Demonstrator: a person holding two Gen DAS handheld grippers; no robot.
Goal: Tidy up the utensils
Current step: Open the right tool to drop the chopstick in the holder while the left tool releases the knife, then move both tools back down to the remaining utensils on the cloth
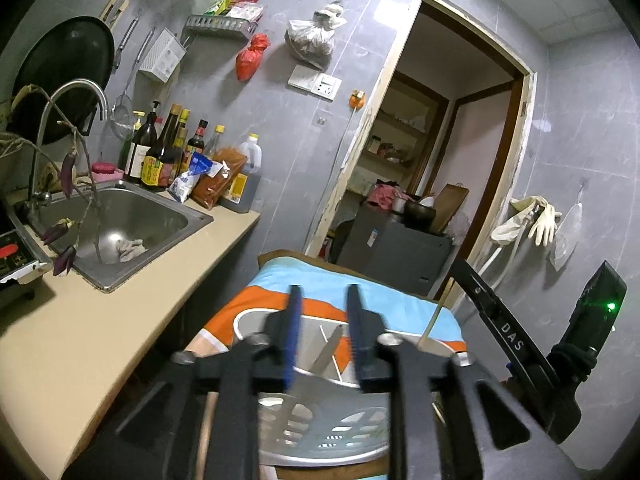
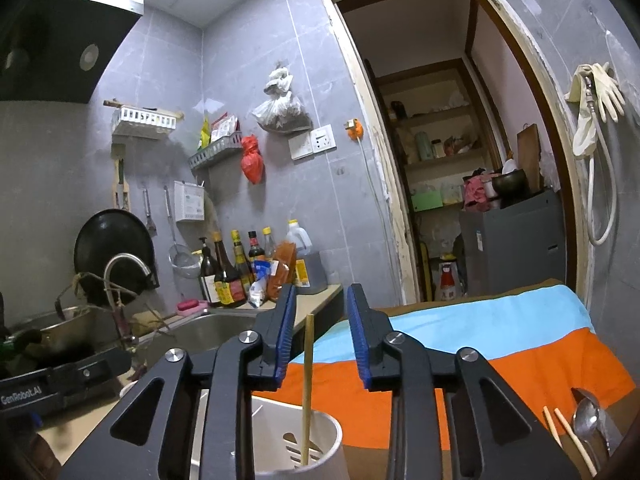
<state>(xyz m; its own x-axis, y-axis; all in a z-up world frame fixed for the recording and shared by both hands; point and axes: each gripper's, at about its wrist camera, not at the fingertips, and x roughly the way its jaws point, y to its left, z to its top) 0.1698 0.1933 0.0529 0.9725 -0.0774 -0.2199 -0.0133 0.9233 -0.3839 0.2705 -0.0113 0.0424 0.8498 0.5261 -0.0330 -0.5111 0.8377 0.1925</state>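
A white slotted utensil holder [image 1: 320, 424] stands on the striped cloth, right under my left gripper [image 1: 322, 336], which is open and empty above it. A knife blade [image 1: 329, 348] and a wooden chopstick [image 1: 430, 326] stand in the holder. In the right wrist view the holder [image 2: 296, 436] sits below my right gripper [image 2: 320, 336], which is open; one chopstick [image 2: 308, 384] stands upright between its jaws, not gripped. Two chopsticks [image 2: 568, 436] and metal spoons [image 2: 590, 420] lie on the cloth at the lower right. The right gripper body [image 1: 520, 344] shows at the right of the left view.
A blue and orange striped cloth [image 2: 500, 344] covers the table. To the left run a beige counter [image 1: 100, 320], a steel sink [image 1: 132, 224] with a tap, and several sauce bottles [image 1: 168, 152]. An open doorway [image 1: 432, 140] and a grey cabinet [image 1: 392, 252] lie behind.
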